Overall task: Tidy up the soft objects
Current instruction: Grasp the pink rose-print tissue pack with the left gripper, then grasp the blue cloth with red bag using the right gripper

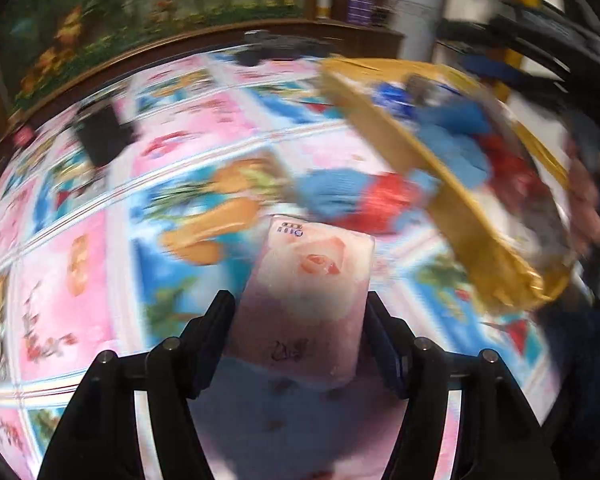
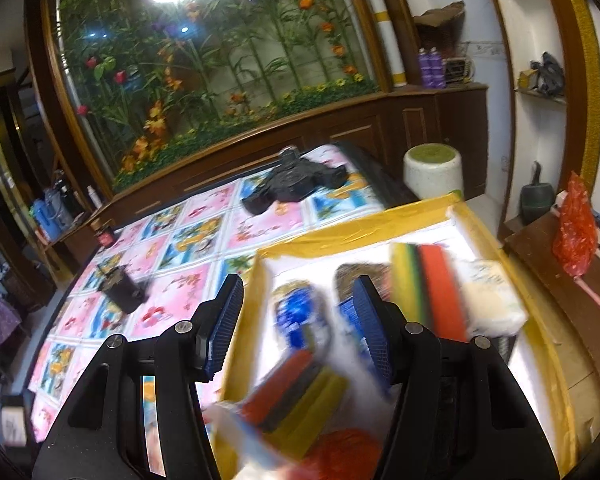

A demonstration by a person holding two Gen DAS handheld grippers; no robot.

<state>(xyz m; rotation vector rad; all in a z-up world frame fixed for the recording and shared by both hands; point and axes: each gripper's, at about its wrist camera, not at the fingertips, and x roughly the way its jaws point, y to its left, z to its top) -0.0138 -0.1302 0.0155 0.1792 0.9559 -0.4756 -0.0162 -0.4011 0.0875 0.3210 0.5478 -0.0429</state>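
My left gripper [image 1: 299, 300] is shut on a pink tissue pack [image 1: 312, 292] printed with a rose, and holds it above the patterned tablecloth [image 1: 80, 280]. A blue and red soft bundle [image 1: 352, 200] lies just beyond it. To the right stands a yellow-rimmed box [image 1: 460, 216], blurred, with blue and red soft things in it. My right gripper [image 2: 299, 316] hovers open over the box's left wall [image 2: 244, 312], and no pad presses on anything. Inside lie a blue-wrapped scrubber [image 2: 296, 316], upright yellow and orange sponges [image 2: 428, 288], a white tissue pack [image 2: 492, 300] and a red-yellow sponge [image 2: 296, 392].
A black device [image 2: 296, 184] and a small black box [image 2: 122, 288] sit on the tablecloth. A white stool [image 2: 434, 172] stands past the table's far end. A wooden side table [image 2: 560, 280] with a red bag [image 2: 574, 236] is at the right. A person's hand [image 1: 588, 200] shows beside the box.
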